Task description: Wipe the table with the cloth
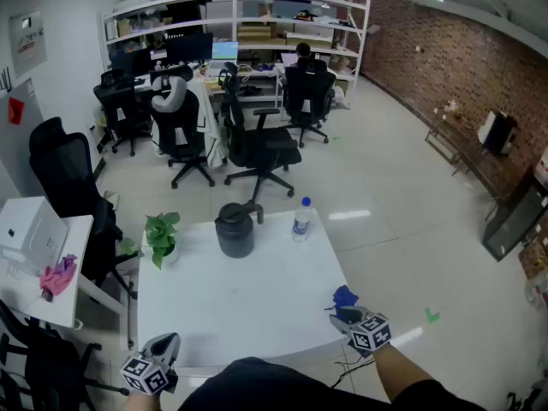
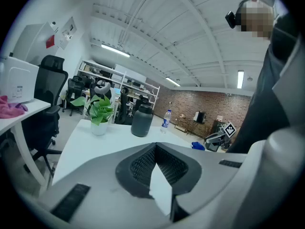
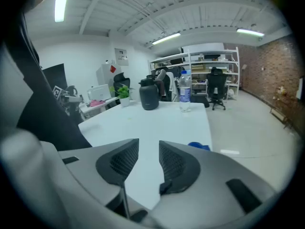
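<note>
Cloth: the blue cloth (image 1: 344, 296) lies bunched at the table's right edge, near my corner. I judge it has not been picked up, since no pad touches it.

Right gripper: my right gripper (image 1: 347, 317) hangs just beside the cloth, on its near side. In the right gripper view the jaws stand apart with only bare tabletop showing in the gap. The cloth (image 3: 199, 146) sits off to the right of the jaws, so I hold nothing.

Why it sits there: I read this as the approach to a grasp, with the jaws spread and ready but not lined up on the cloth.

Left gripper: my left gripper (image 1: 164, 346) is parked low at the near left corner, well apart from the cloth. Its jaw tips meet, and nothing is caught between them. I take it to be kept out of the wiping path.

Table: the white table (image 1: 240, 306) is mostly bare across the middle and near side, which leaves room for strokes.

Far edge: a dark jug (image 1: 235, 229), a water bottle (image 1: 301, 219) and a potted plant (image 1: 161, 238) stand along it. Wiping near them risks a knock.

Next, as I judge: swing right so the cloth falls between the jaws.
</note>
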The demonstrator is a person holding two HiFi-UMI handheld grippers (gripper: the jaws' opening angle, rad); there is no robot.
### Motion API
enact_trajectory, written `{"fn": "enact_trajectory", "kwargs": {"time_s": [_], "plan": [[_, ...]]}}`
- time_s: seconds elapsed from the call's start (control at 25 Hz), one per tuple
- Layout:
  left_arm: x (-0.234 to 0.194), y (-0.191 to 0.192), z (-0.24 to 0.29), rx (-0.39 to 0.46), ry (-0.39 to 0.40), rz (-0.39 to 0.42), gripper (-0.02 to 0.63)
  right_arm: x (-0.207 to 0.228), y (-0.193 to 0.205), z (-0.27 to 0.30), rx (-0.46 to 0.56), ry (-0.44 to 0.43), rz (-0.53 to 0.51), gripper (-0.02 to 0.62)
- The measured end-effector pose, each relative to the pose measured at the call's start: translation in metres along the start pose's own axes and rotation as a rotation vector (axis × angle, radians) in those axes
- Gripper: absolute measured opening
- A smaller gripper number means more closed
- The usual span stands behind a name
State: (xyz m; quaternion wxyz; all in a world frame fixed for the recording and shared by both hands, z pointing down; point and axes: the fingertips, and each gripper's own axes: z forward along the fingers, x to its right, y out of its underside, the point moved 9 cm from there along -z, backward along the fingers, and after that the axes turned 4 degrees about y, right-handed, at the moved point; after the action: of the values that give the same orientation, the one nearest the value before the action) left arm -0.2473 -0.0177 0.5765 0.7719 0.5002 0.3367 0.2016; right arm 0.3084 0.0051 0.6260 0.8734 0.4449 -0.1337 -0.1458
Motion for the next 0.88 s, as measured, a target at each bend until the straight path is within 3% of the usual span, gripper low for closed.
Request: {"fn": "enact_trajectory", "kwargs": {"time_s": [0.16,0.32,0.44,0.68,0.88], "plan": [[0.008,-0.004,0.003,-0.01,-0.013,0.002,-0.003,0.046,-0.004,0.0,-0.058,0.08,-0.137,0.22],[0.013,-0.004,-0.001,-0.025,-0.029,0.008,-0.003,0.069,0.001,0.018,-0.193,0.081,-0.319,0.312],[0.014,-0.005,-0.005,-0.031,-0.044,0.015,-0.003,0.075,0.004,0.035,-0.259,0.064,-0.362,0.339],[0.018,-0.008,-0.009,-0.052,-0.072,0.013,-0.002,0.087,0.02,0.058,-0.351,0.032,-0.372,0.339],[0.02,-0.013,-0.013,-0.059,-0.095,0.005,-0.003,0.092,0.035,0.065,-0.403,0.012,-0.434,0.225]]}}
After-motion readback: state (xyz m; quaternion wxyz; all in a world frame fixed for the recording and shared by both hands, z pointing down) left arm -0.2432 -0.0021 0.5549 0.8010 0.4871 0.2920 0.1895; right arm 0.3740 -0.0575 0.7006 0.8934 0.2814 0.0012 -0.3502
